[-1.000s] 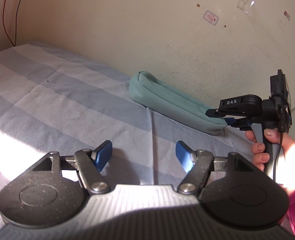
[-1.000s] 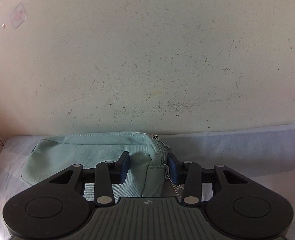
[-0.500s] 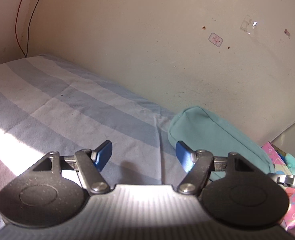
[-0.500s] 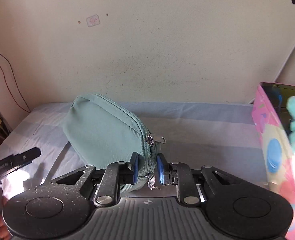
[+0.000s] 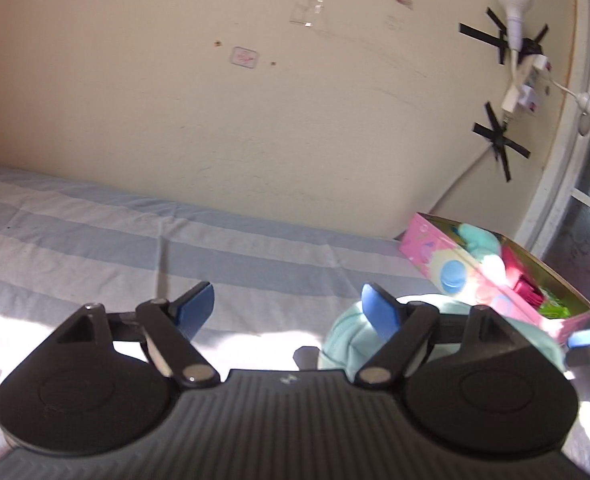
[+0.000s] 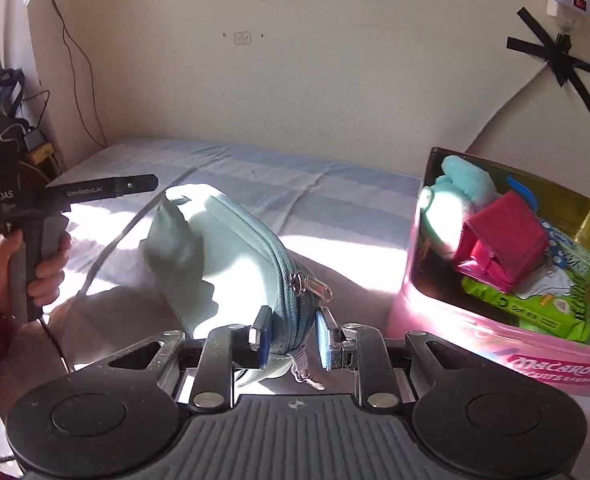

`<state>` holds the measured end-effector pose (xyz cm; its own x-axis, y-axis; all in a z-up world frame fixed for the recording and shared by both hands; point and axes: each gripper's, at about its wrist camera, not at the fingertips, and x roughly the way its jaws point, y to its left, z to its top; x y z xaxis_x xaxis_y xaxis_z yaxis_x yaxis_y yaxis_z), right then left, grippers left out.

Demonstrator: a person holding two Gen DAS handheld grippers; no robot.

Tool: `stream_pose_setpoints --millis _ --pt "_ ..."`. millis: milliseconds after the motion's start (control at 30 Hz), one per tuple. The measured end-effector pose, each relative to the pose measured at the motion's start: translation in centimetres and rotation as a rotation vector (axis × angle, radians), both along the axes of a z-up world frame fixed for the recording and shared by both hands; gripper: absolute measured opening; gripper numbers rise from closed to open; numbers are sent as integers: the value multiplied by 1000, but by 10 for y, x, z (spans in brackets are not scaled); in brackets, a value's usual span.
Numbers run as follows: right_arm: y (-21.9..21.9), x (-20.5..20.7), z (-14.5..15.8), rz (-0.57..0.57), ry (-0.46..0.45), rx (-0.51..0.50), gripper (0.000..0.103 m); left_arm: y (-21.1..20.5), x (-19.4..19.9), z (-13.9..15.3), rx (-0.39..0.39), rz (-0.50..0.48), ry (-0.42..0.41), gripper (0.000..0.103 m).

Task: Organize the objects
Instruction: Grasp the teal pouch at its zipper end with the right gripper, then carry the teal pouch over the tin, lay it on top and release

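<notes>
A mint-green zip pouch (image 6: pixel 223 248) lies on the striped bed sheet (image 6: pixel 295 184). My right gripper (image 6: pixel 291 338) is shut on the pouch's near end by the zipper. The pouch also shows in the left wrist view (image 5: pixel 343 340), low behind my left gripper's right finger. My left gripper (image 5: pixel 287 308) is open and empty above the sheet (image 5: pixel 135 248). It also shows in the right wrist view (image 6: pixel 95 192), left of the pouch. A pink tin box (image 6: pixel 507 344) with several items in it stands right of the pouch.
The box holds a magenta pouch (image 6: pixel 499 240), a mint plush (image 6: pixel 459 184) and green packets (image 6: pixel 535 304). The box also shows in the left wrist view (image 5: pixel 447 264). A wall runs behind the bed, with taped cables (image 6: pixel 555 56). Cables and gear (image 6: pixel 3 120) sit at far left.
My right gripper has pulled the pouch away from the wall toward the pink box. My left gripper has swung right, so the box has come into its view.
</notes>
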<state>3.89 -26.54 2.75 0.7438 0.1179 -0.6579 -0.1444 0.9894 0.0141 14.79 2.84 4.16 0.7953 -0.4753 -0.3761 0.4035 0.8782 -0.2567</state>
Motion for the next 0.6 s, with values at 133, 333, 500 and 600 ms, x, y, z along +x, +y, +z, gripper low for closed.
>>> stream_pose_setpoints --millis 133,333,500,600 --pt "-27 -19 -3 -81 -58 44 33 -30 -15 2 68 -79 -10 84" --pt "-46 -46 -45 -139 -55 228 38 -43 1 8 165 -46 -19 95" --pt "-39 -48 -68 -143 -44 245 59 -59 19 -4 223 -122 69 95" --pt "-31 -38 -72 -103 -42 218 66 -65 22 -17 236 -171 120 91"
